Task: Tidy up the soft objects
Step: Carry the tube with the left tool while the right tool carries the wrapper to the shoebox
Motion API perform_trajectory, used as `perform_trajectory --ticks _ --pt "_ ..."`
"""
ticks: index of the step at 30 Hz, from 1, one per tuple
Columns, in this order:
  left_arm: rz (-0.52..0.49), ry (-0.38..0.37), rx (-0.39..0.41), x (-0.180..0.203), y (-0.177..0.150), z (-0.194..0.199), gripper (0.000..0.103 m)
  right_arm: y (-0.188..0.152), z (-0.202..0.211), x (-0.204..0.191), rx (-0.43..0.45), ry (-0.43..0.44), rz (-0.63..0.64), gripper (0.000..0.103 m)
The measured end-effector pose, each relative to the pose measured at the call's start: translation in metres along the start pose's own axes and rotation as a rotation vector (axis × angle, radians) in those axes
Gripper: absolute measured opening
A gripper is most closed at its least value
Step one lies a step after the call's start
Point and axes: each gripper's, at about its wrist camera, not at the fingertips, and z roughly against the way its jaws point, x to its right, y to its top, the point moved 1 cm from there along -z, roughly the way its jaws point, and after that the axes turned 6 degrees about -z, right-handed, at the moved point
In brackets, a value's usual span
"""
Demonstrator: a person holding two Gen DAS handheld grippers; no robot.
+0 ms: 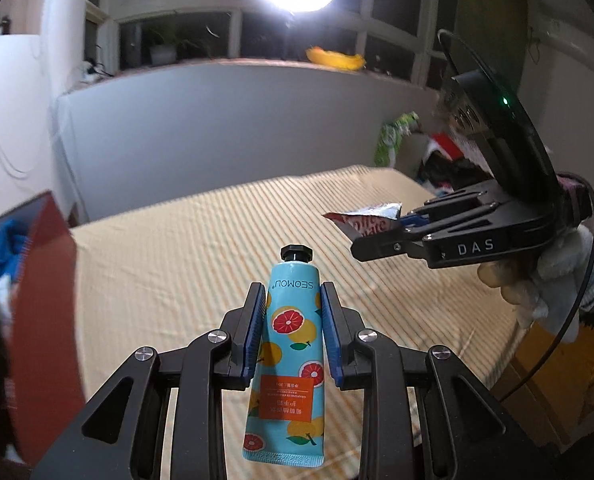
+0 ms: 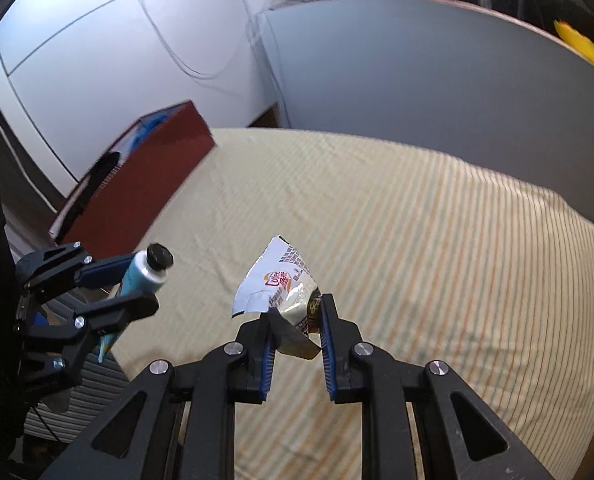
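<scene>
My left gripper [image 1: 293,300] is shut on a light-blue hand cream tube [image 1: 291,344] with a grapefruit print and a black cap, held above the striped cloth [image 1: 201,240]. My right gripper [image 2: 297,312] is shut on a crumpled white sachet [image 2: 275,284], also held above the cloth. In the left wrist view the right gripper [image 1: 361,236] shows at the right with the sachet [image 1: 367,218]. In the right wrist view the left gripper [image 2: 137,280] shows at the left with the tube [image 2: 145,276].
A dark red box [image 2: 137,176] with blue cloth inside stands at the cloth's left edge; it also shows in the left wrist view [image 1: 45,320]. A grey panel [image 1: 217,128] stands behind the table. Clutter [image 1: 417,148] lies at the far right.
</scene>
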Motion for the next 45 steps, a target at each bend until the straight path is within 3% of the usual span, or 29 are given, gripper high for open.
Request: perform_trajectory --ticks 7,22,27,33,45 --pt "0.068 0.104 0.063 -0.047 -0.002 0.051 0.026 0.04 0.007 -0.052 0.044 0.044 0.077 0.018" --pt "0.224 0.374 0.071 -0.157 -0.048 0.126 0.026 0.108 -0.035 -0.169 0.043 0.142 0.202 0.018" --pt "0.238 0.45 0.059 -0.177 -0.058 0.133 0.026 0.123 -0.058 -0.204 0.022 0.174 0.226 0.018" --pt "0.278 0.484 0.059 -0.196 -0.063 0.131 0.026 0.136 -0.086 -0.238 -0.003 0.181 0.254 0.018" --pt "0.276 0.546 0.056 -0.208 -0.061 0.115 0.026 0.157 -0.144 -0.263 -0.072 0.176 0.245 0.019"
